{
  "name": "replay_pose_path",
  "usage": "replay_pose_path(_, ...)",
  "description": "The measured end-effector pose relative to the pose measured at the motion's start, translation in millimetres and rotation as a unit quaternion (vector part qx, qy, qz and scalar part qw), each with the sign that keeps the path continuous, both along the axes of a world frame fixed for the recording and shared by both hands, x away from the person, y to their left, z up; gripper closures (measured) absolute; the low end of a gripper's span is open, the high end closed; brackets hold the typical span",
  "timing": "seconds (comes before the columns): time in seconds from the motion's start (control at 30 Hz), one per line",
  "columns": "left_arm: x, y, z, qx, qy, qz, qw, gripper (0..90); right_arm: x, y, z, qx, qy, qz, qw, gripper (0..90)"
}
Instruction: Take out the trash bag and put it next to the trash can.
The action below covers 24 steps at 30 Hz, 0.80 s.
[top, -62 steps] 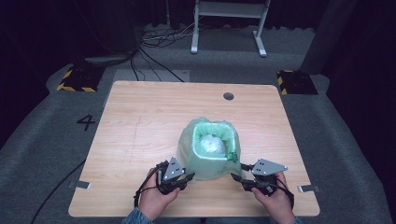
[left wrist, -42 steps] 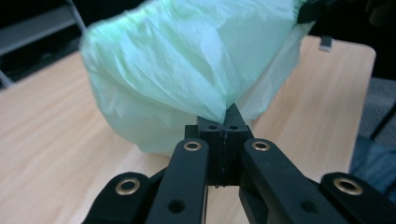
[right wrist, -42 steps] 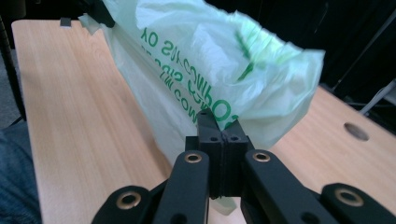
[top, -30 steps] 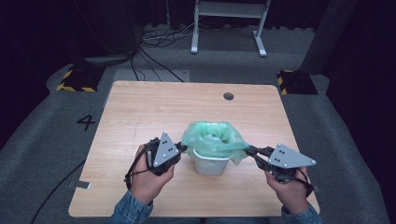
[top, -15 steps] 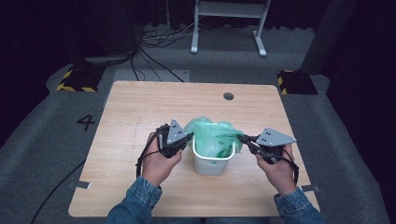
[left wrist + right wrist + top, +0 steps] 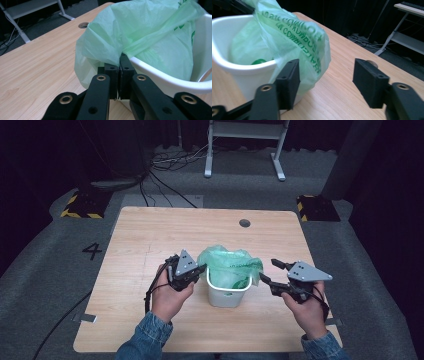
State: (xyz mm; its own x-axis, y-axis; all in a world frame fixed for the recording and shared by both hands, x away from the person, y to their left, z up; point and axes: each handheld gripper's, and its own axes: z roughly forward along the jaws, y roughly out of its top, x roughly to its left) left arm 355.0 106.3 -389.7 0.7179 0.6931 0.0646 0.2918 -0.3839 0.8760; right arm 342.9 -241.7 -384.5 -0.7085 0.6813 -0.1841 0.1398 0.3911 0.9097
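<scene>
A small white bin [image 6: 227, 294] stands on the wooden table [image 6: 150, 240], lined with a thin green plastic bag [image 6: 230, 264]. At the bin's left rim my left gripper [image 6: 202, 268] is shut on the bag's edge; its view shows the green film [image 6: 140, 32] pinched between the closed pads [image 6: 112, 71] just outside the white rim [image 6: 162, 80]. My right gripper [image 6: 267, 271] is just right of the bin, and its jaws have just been opening. In its view the bag's printed flap [image 6: 294, 35] hangs loose over the rim [image 6: 244, 67] beside one pad [image 6: 292, 75], with nothing pressed.
A round cable hole [image 6: 244, 223] sits near the table's far edge. Behind the table are a metal stand [image 6: 245, 150], loose cables [image 6: 165, 165] and two yellow-striped blocks [image 6: 80, 204] on the grey floor. Bare tabletop stretches to the left of the bin and beyond it.
Both hands came inward and down, so the bag went from stretched wide to slack over the bin. The right gripper opened and let the bag go; the left stays clamped.
</scene>
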Motion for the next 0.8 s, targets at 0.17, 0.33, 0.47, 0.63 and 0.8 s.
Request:
replay_pose_path(0.17, -2.0, 5.6, -2.0, -0.010, 0.007, 0.006, 0.9999, 87.4, -20.4, -7.9, 2.3, 0.001, 0.015, 0.002, 0.9999, 33.2)
replay_pose_path(0.33, -2.6, 7.0, -2.0, -0.014, 0.006, 0.011, 0.9998, 87.0, -43.9, -2.9, 2.3, -0.011, 0.057, 0.053, 0.9970, 69.1)
replay_pose_path(0.47, -3.8, 5.3, -0.9, -0.016, 0.005, 0.008, 0.9998, 85.8, -42.9, 14.6, -7.0, -0.041, 0.081, 0.077, 0.9930, 74.2)
replay_pose_path(0.63, -6.4, 6.0, 0.6, -0.024, 0.003, 0.002, 0.9997, 82.9, -20.8, 26.7, -17.2, -0.026, 0.107, 0.071, 0.9914, 74.7)
replay_pose_path(0.8, -5.1, 5.4, 0.0, -0.026, 0.004, 0.012, 0.9996, 64.9, 13.1, 25.3, -15.4, -0.017, 0.094, 0.001, 0.9955, 62.1)
